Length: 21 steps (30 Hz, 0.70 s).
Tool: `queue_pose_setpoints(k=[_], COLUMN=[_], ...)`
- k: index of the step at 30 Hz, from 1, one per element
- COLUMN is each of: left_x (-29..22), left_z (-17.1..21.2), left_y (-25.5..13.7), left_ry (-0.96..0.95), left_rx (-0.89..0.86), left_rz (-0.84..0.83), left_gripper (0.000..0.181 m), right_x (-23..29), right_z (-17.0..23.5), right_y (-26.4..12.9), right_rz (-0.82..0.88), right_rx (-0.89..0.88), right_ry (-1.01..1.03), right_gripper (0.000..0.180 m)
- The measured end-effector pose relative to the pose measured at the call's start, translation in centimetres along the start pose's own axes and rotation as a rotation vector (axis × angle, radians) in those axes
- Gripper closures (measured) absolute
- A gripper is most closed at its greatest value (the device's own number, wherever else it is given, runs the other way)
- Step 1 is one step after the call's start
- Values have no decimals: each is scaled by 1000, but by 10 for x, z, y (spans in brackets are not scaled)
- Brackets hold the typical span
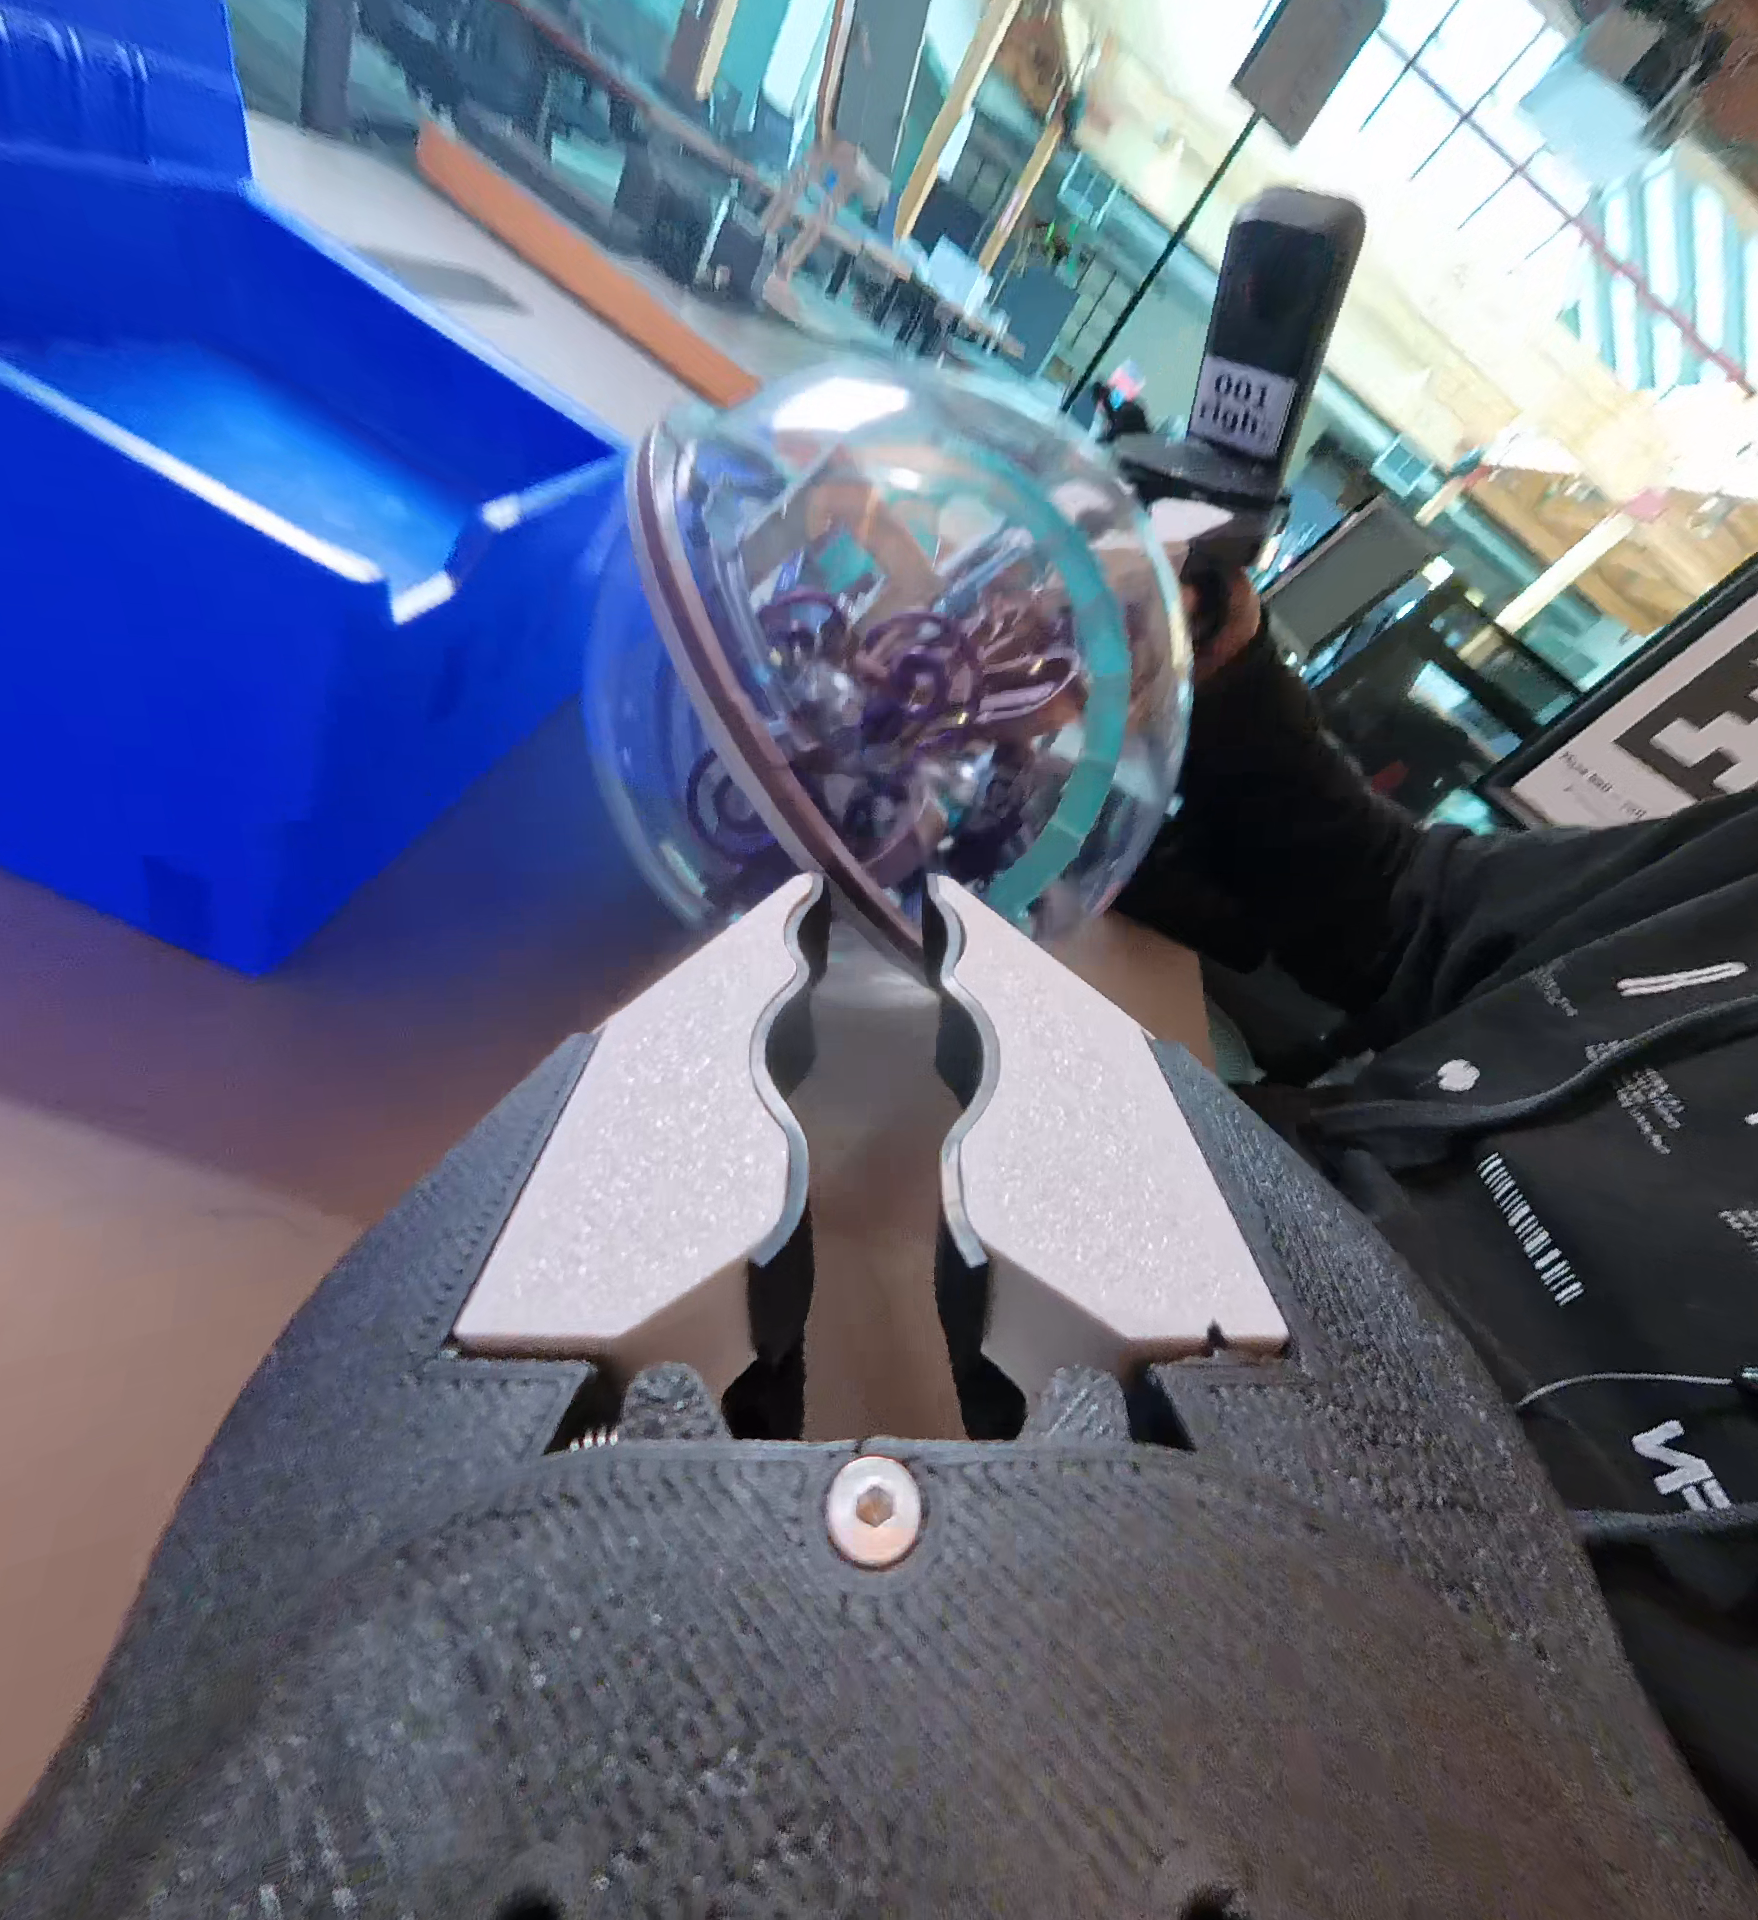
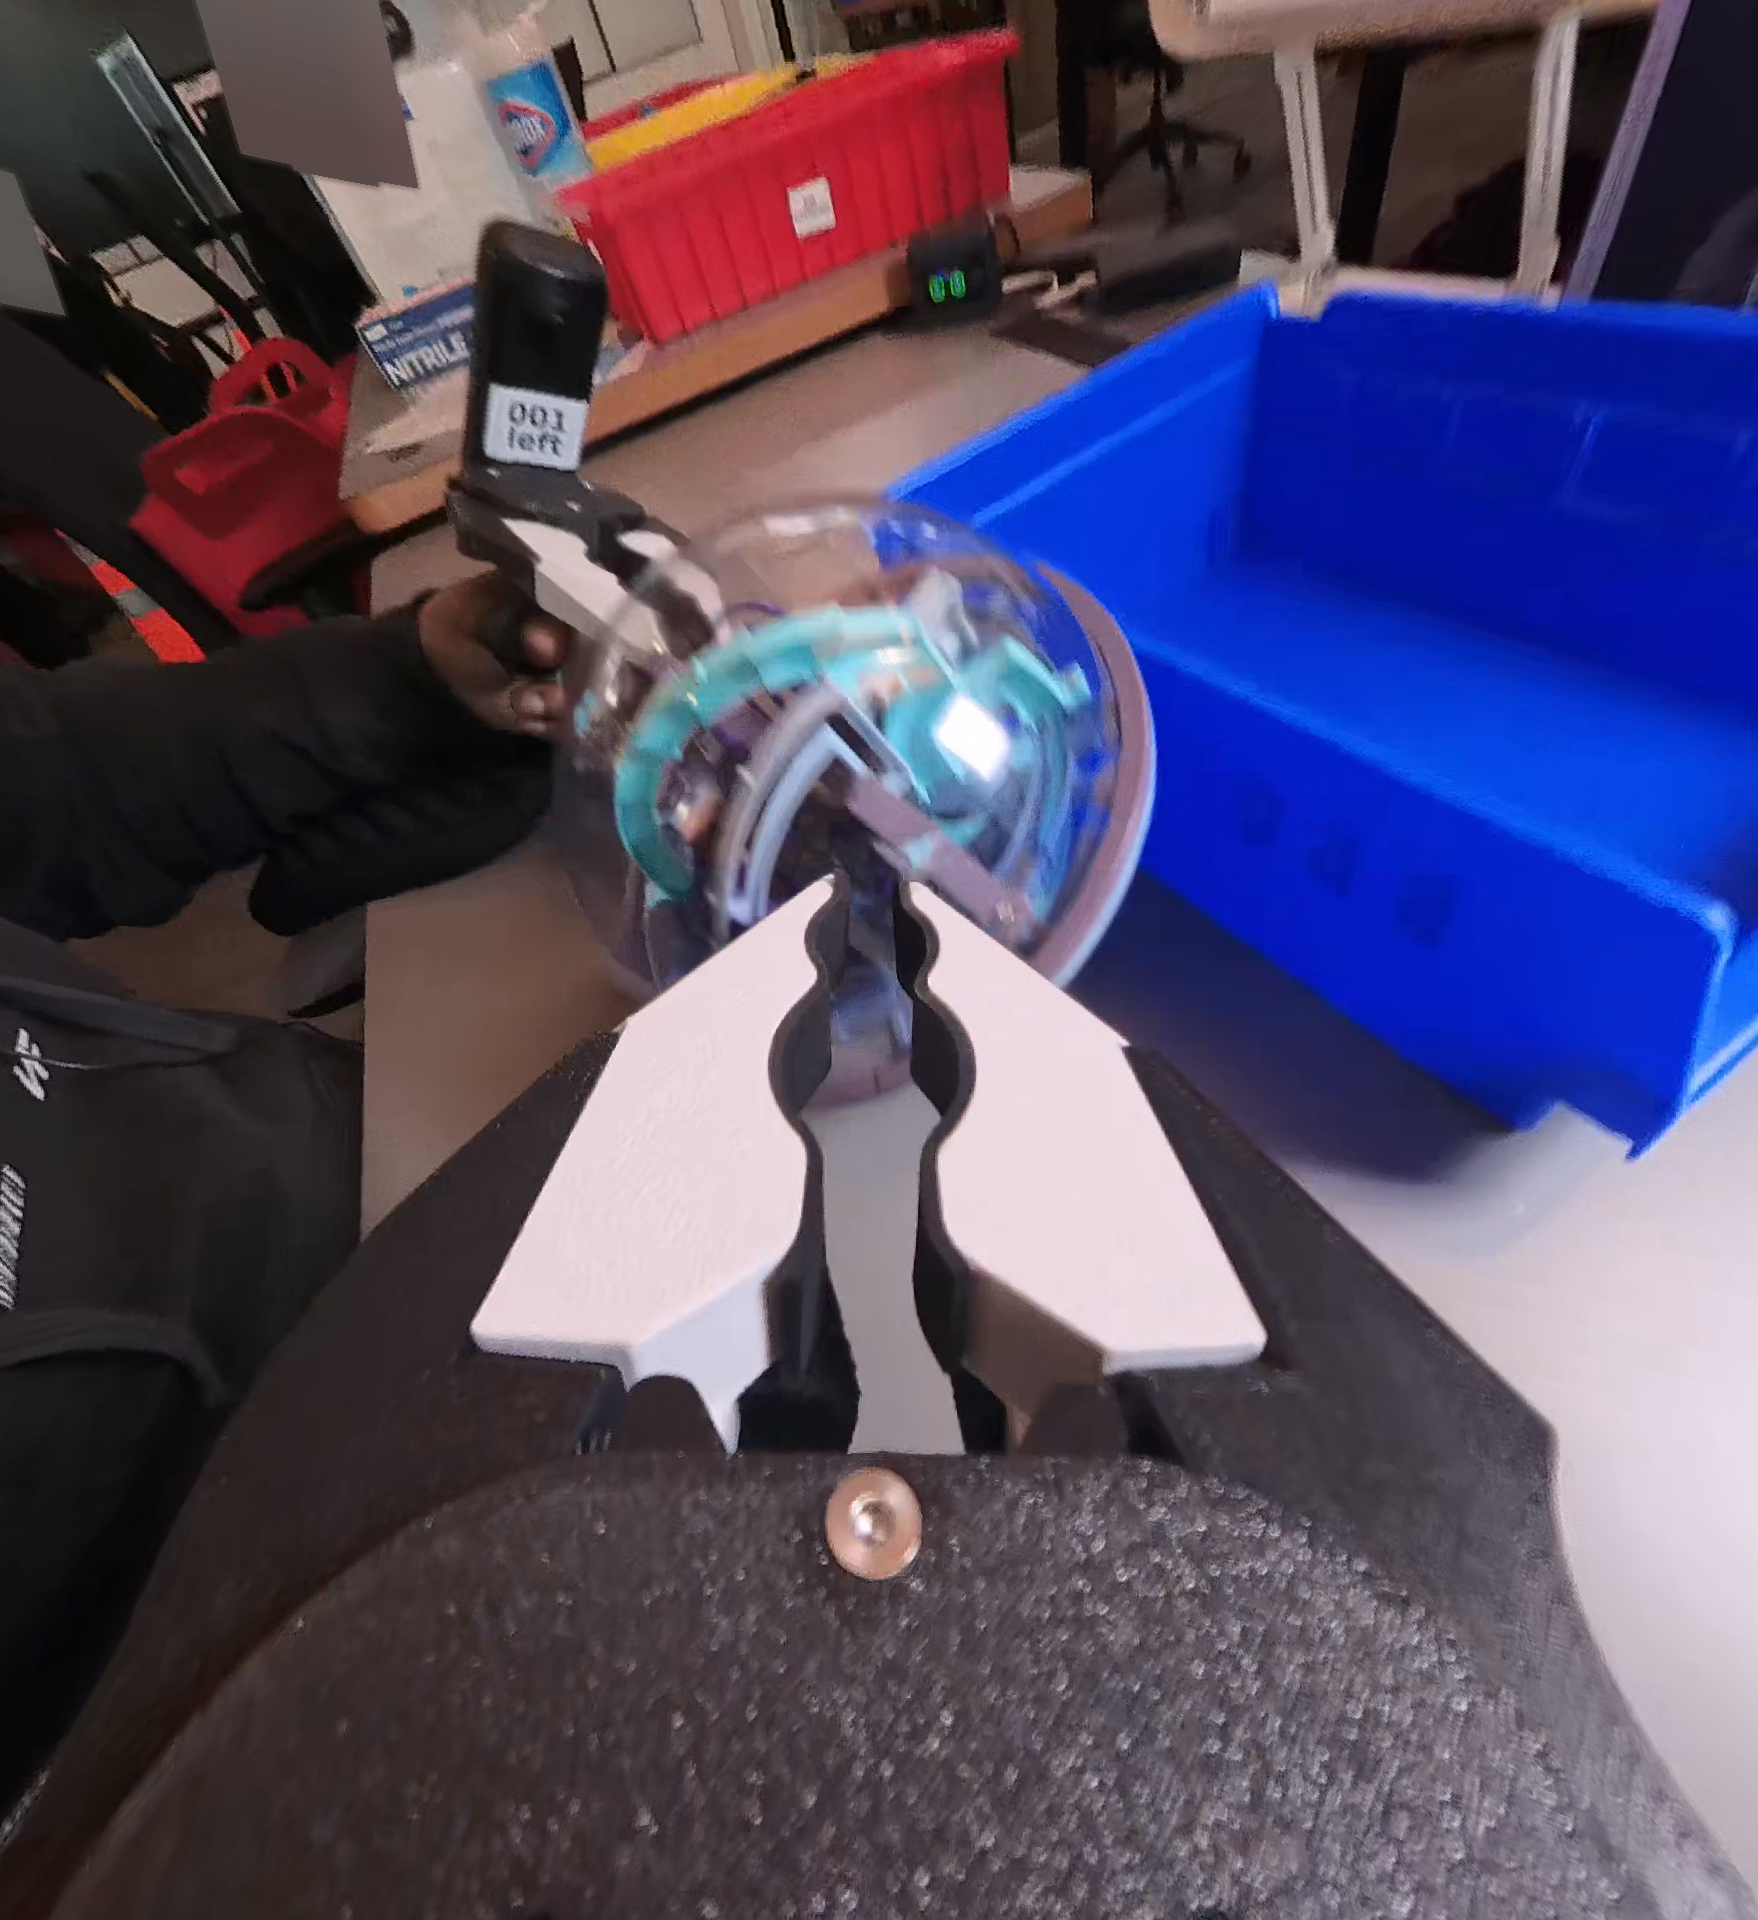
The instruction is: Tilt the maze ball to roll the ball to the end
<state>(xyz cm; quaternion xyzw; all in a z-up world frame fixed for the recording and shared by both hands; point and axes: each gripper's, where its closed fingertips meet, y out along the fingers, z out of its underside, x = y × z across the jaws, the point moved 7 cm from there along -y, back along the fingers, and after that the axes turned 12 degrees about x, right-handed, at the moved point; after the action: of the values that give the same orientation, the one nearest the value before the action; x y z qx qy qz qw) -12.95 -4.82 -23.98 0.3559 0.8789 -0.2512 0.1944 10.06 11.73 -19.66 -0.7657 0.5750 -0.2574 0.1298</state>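
The maze ball is a clear sphere with purple and teal tracks inside and a dark rim around its middle. It is held tilted above the table between both grippers. My left gripper is shut on the rim at the sphere's near edge. My right gripper is shut on the rim on the opposite side of the maze ball. Each gripper also shows beyond the sphere in the other's view: the right one, the left one. The small ball inside cannot be made out.
A large blue bin stands on the table just beyond the sphere; it also shows in the right wrist view. The person's black sleeve and jacket are close by. A red crate sits far behind.
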Motion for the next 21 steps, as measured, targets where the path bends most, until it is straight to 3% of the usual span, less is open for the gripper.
queue_pose_setpoints(k=[5, 11, 15, 21], left_x=[-6, -19, -25, -30], left_z=[-10, -11, -9, 0], left_y=[-11, -9, -2, 12], left_ry=[83, 250, 332, 478], left_rx=[-85, -85, -58, 28], left_rz=[-25, -73, -115, -238], left_gripper=[161, 149, 118, 81], right_x=[25, 68, 66, 31], right_z=[-26, -23, -23, -26], right_y=[-2, 14, 16, -15], right_rz=[2, -127, -93, 16], right_rx=[-44, -64, -117, -211], right_ry=[-130, -354, -374, -297], right_gripper=[172, 167, 167, 158])
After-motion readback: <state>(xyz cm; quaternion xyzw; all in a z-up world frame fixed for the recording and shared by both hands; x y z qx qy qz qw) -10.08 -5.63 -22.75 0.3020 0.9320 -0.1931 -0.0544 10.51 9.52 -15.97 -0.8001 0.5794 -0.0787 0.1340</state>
